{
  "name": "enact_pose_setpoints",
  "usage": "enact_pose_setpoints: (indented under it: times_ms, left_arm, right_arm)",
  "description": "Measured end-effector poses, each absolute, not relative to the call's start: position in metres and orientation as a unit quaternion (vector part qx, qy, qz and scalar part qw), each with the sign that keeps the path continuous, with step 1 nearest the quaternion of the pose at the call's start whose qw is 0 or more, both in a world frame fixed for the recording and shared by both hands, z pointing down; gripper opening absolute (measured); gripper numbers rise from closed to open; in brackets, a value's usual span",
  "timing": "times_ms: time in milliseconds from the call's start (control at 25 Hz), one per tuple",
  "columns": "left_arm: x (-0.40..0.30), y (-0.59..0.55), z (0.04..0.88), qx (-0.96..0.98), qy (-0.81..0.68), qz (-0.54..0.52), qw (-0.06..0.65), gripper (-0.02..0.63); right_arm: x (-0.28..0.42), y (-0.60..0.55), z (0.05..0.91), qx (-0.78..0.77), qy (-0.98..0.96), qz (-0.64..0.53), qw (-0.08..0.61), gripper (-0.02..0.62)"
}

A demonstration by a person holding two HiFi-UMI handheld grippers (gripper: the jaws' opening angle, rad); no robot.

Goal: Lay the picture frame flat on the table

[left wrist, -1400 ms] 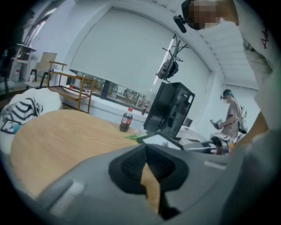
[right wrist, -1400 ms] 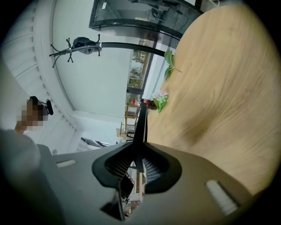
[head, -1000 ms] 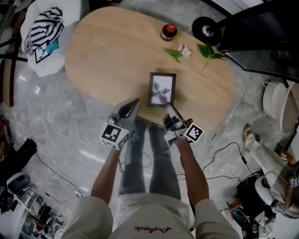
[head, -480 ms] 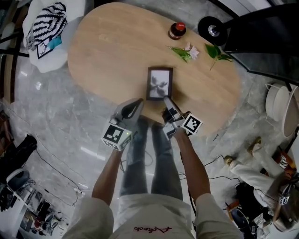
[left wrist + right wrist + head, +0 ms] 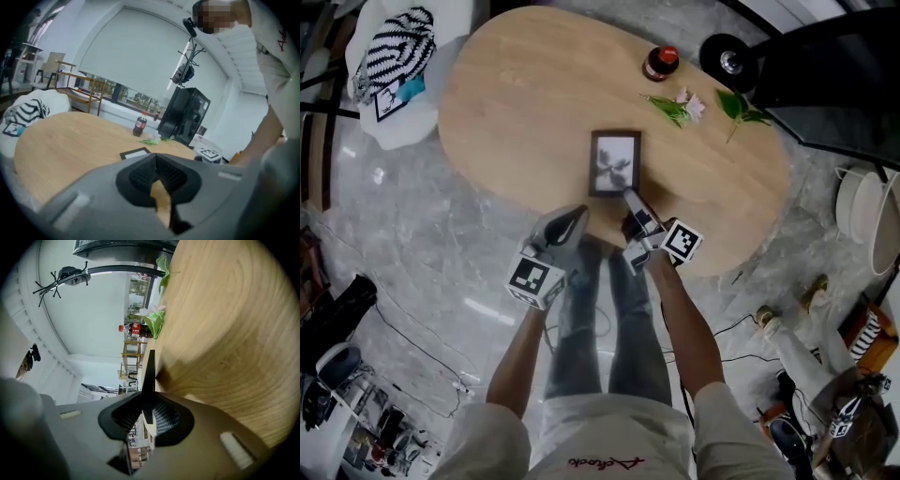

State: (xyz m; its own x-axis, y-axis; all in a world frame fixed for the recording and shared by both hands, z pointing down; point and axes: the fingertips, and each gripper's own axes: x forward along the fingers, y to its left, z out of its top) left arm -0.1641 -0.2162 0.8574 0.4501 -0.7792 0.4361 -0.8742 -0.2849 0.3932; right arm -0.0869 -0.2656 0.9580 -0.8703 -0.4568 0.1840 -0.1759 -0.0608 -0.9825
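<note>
The black picture frame [image 5: 614, 162], with a grey print in it, is near the front of the oval wooden table [image 5: 516, 103]. My right gripper [image 5: 628, 197] is shut on the frame's near edge. In the right gripper view the frame [image 5: 149, 376] runs edge-on between the pads, close to the tabletop, with a thin wedge of shadow under it. My left gripper [image 5: 577, 214] hovers at the table's near rim, left of the frame, shut and empty. In the left gripper view the frame [image 5: 136, 153] looks low on the wood beyond the jaws.
A cola bottle [image 5: 661, 62], a flower sprig [image 5: 680, 105] and a green leaf [image 5: 739, 105] lie at the table's far right. A white chair with a striped cushion [image 5: 394, 56] stands at the left end. A black cabinet [image 5: 834, 75] is behind the table.
My right gripper has gone down and forward with the frame, which now sits further in from the table's near edge. The left gripper has shifted only slightly.
</note>
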Motion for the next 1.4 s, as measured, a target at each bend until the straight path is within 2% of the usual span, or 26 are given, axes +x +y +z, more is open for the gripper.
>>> enact_pose_setpoints:
  times_ms: [400, 680, 840, 1120, 1400]
  left_arm:
    - [-0.167, -0.215, 0.857, 0.801, -0.515, 0.077, 0.295, -0.002]
    - [-0.170, -0.214, 0.856, 0.801, -0.515, 0.076, 0.295, -0.002]
    - [-0.172, -0.212, 0.854, 0.801, -0.516, 0.073, 0.294, -0.002]
    - [-0.177, -0.211, 0.852, 0.800, -0.519, 0.070, 0.294, -0.002]
    - [-0.180, -0.209, 0.851, 0.800, -0.518, 0.068, 0.294, -0.002]
  right_arm:
    - [-0.088, -0.267, 0.978, -0.265, 0.659, -0.700, 0.074, 0.078]
    - [-0.089, -0.266, 0.985, -0.286, 0.640, -0.710, 0.063, 0.201]
    - [-0.093, -0.261, 0.988, -0.298, 0.648, -0.700, 0.023, 0.259]
    - [-0.101, -0.256, 0.987, -0.301, 0.693, -0.654, -0.039, 0.276]
    - [-0.113, -0.247, 0.986, -0.291, 0.758, -0.565, -0.149, 0.309]
